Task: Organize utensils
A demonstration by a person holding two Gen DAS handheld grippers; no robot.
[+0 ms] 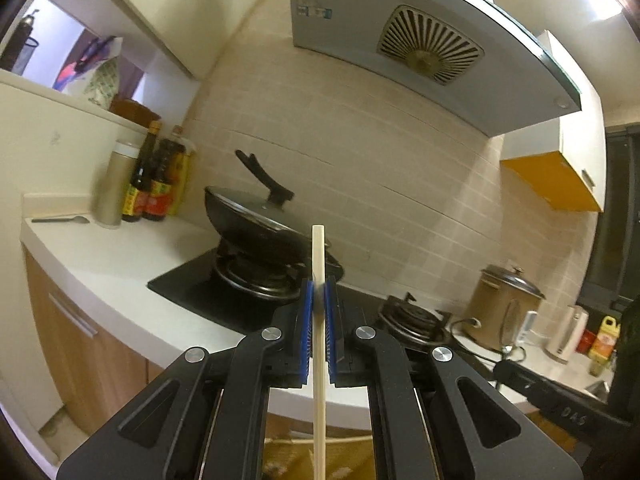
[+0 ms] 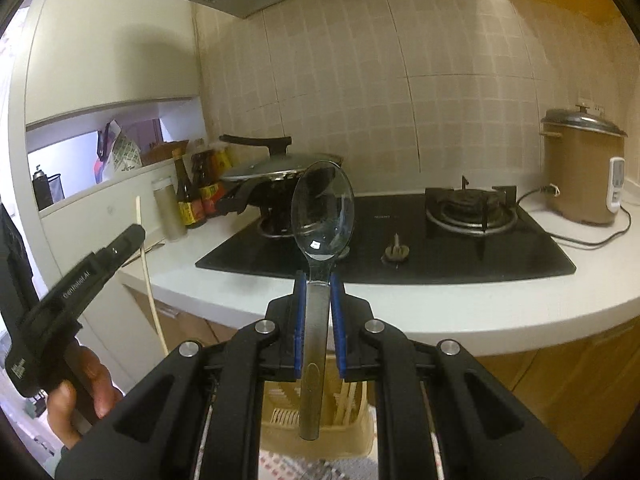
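Between the left claw's (image 1: 319, 292) pads, a chopstick (image 1: 319, 360) stands upright.

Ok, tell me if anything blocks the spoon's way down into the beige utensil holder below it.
Nothing visible does. The right gripper holds the spoon upright, handle down, directly over the utensil holder. Chopsticks already stand on its right side; the slot under the handle looks free.

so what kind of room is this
A home kitchen, by the look of it: a gas hob with a lidded wok, a range hood above, and a rice cooker on the counter.
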